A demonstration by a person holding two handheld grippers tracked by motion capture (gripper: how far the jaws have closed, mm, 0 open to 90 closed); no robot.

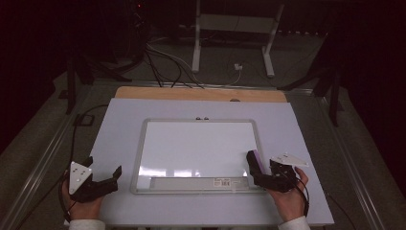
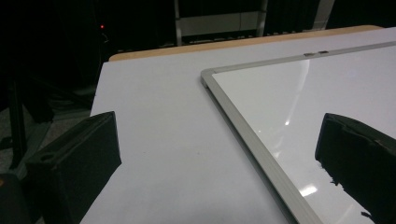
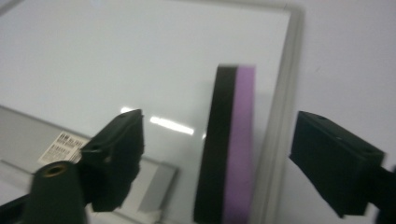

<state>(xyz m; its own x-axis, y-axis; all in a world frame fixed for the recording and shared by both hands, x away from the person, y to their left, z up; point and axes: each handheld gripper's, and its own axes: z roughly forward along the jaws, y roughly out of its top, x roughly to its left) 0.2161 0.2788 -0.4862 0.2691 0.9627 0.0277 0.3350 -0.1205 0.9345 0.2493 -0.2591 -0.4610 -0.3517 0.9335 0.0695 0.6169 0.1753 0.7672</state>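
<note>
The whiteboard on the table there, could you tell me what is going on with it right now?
A person holds a tool in each hand at the near edge of the table. The right tool stands open over the whiteboard, at its right edge, with a black and purple eraser standing on edge between its jaws, neither jaw touching it. The left tool is open and holds nothing, just left of the board over the white table.

Right hand-held gripper (image 1: 256,168) beside purple-black eraser (image 1: 255,162) at whiteboard (image 1: 201,143) right edge; left hand-held gripper (image 1: 103,175) apart.
</note>
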